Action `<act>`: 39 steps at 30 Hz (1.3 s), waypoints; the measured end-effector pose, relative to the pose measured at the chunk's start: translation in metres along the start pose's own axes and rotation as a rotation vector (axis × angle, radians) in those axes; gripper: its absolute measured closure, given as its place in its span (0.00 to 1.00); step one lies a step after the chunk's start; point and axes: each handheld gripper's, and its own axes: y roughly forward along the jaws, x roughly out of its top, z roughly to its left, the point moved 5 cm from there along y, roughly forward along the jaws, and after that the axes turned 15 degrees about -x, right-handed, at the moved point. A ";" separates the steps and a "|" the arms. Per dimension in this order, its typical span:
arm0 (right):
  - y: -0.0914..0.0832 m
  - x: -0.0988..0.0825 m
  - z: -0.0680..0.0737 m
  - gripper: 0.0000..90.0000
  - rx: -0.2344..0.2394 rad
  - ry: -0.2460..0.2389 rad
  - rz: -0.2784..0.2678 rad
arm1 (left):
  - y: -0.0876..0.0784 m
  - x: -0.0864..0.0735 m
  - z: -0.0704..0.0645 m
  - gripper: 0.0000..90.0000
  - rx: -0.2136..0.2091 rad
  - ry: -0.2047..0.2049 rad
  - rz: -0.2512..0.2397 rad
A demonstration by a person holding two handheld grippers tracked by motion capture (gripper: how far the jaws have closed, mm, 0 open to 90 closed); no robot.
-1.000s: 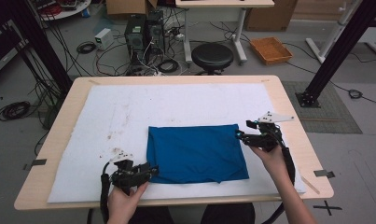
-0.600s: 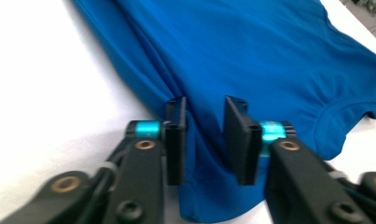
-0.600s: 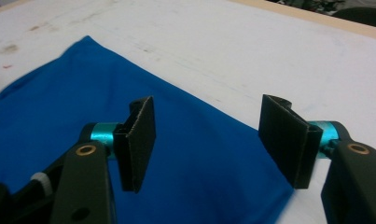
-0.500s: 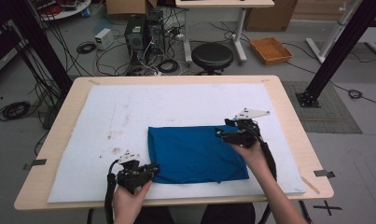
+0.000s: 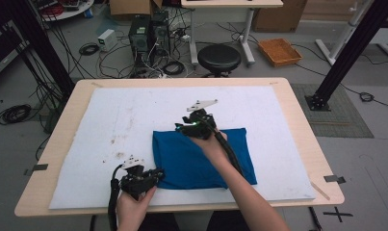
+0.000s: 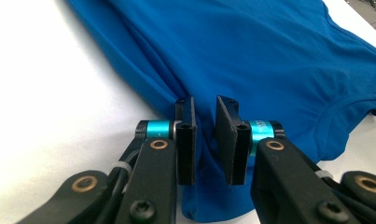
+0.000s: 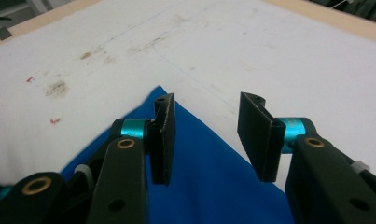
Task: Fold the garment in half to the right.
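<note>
A blue T-shirt [image 5: 201, 156] lies folded flat on the white mat [image 5: 134, 106], its collar toward the near right. My left gripper [image 5: 158, 174] sits at the shirt's near left corner. In the left gripper view its jaws stand almost together [image 6: 205, 135] with a raised fold of the blue shirt [image 6: 269, 56] pinched between them. My right gripper [image 5: 181, 128] hovers over the shirt's far left corner. Its jaws stand wide apart [image 7: 206, 140], the blue shirt corner [image 7: 213, 186] lies below them, and nothing is between them.
Brown stains [image 5: 117, 144] mark the mat left of the shirt. The wooden table [image 5: 297, 110] frames the mat. Behind the table stand a black stool [image 5: 219, 57], computer towers [image 5: 148, 33] with cables, and an orange tray [image 5: 279, 50].
My right gripper has travelled left along the shirt's far edge, from its far right corner to its far left corner. The left gripper and the shirt have stayed put.
</note>
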 end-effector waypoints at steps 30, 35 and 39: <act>0.098 0.012 0.063 0.96 0.002 -0.104 0.200 | -0.001 0.000 0.000 0.87 -0.018 -0.008 -0.010; 0.091 0.016 0.061 0.97 0.015 -0.077 0.172 | -0.001 0.000 0.000 0.87 -0.018 0.001 -0.009; 0.086 0.019 0.057 0.97 0.032 -0.047 0.148 | -0.002 0.001 -0.001 0.90 -0.021 0.013 -0.010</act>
